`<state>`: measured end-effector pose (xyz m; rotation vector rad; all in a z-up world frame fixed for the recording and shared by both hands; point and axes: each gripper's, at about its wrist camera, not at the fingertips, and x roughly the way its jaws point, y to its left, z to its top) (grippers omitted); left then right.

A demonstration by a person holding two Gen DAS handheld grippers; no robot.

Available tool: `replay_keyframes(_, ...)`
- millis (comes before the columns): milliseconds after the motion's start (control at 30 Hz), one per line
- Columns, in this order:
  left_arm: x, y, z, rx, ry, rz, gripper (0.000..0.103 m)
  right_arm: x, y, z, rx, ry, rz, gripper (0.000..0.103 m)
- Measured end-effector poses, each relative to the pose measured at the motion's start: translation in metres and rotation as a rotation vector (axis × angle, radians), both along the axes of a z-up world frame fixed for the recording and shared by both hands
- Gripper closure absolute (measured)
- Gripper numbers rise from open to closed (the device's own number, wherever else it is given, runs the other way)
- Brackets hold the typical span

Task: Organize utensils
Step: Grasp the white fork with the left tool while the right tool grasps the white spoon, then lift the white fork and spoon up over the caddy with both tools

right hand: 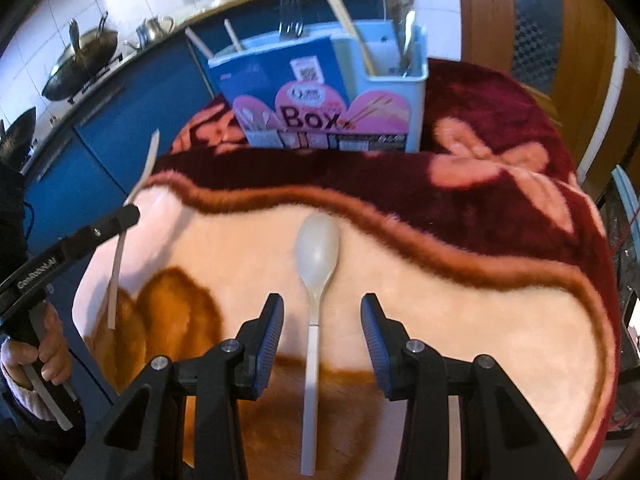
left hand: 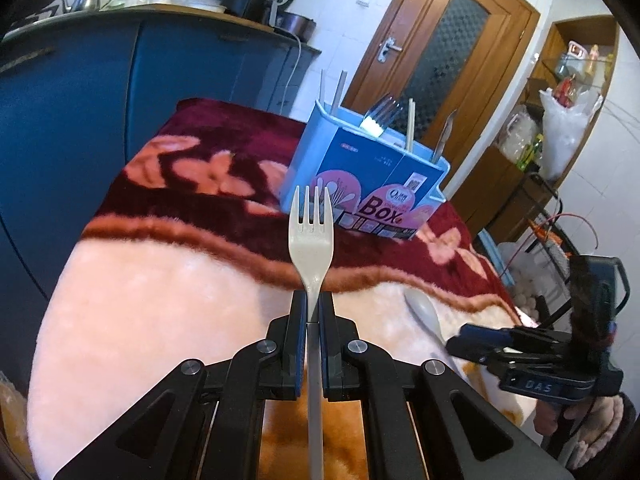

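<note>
Clamped between the fingers of the left gripper (left hand: pixel 313 312), a white plastic fork (left hand: pixel 312 232) points tines-up and forward, lifted above the plush pink-and-maroon floral blanket (left hand: pixel 160 300) covering the tabletop. Ahead of it and slightly right stands the light-blue utensil organizer box (left hand: pixel 360 176), already holding a metal fork (left hand: pixel 382 114) and chopsticks (left hand: pixel 410 124). Further right, the right gripper (right hand: pixel 322 320) is spread wide and holds nothing, its fingers either side of the handle of a white plastic spoon (right hand: pixel 316 256) that lies flat on the blanket, bowl pointing toward the box.
</note>
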<state>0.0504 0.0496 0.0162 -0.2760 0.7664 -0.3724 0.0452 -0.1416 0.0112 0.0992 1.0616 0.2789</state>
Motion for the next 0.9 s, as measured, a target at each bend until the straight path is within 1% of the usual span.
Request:
replay_keyframes(67, 0.000, 0.001, 0.001, -0.005, -0.015, 0.001, 0.097, 0.004, 0.002, -0.004, -0.018, 0.031, 0.000, 0.060)
replay_keyframes(100, 0.000, 0.002, 0.001, -0.007, -0.020, 0.000, 0.097, 0.006, 0.003, -0.006, -0.030, 0.042, -0.004, 0.063)
replay_keyframes(200, 0.000, 0.003, 0.002, -0.013, -0.030, -0.007, 0.097, 0.010, 0.004, -0.007, -0.053, 0.057, 0.000, 0.067)
replay_keyframes(300, -0.001, 0.004, 0.004, -0.015, -0.045, -0.007, 0.097, 0.014, 0.008, -0.008, -0.088, 0.076, 0.018, 0.069)
replay_keyframes(467, -0.003, 0.001, 0.007, -0.016, -0.061, -0.014, 0.097, 0.017, 0.020, -0.009, -0.166, 0.074, 0.059, 0.071)
replay_keyframes(533, -0.003, -0.001, 0.009, -0.021, -0.067, -0.019, 0.097, 0.016, 0.022, -0.010, -0.178, 0.063, 0.066, 0.076)
replay_keyframes(567, -0.003, -0.002, 0.010, -0.022, -0.070, -0.021, 0.097, 0.016, 0.021, -0.010, -0.174, 0.057, 0.065, 0.077)
replay_keyframes(600, -0.003, -0.003, 0.011, -0.024, -0.074, -0.023, 0.097, 0.017, 0.021, -0.010, -0.168, 0.050, 0.061, 0.083)
replay_keyframes(633, -0.003, -0.004, 0.012, -0.026, -0.079, -0.025, 0.097, 0.016, 0.019, -0.009, -0.159, 0.040, 0.049, 0.091)
replay_keyframes(667, -0.003, -0.005, 0.013, -0.027, -0.081, -0.026, 0.097, 0.015, 0.016, -0.009, -0.153, 0.031, 0.040, 0.093)
replay_keyframes(900, -0.003, -0.011, 0.024, -0.029, -0.114, -0.032, 0.097, 0.008, -0.003, -0.006, -0.010, -0.012, -0.005, 0.094)
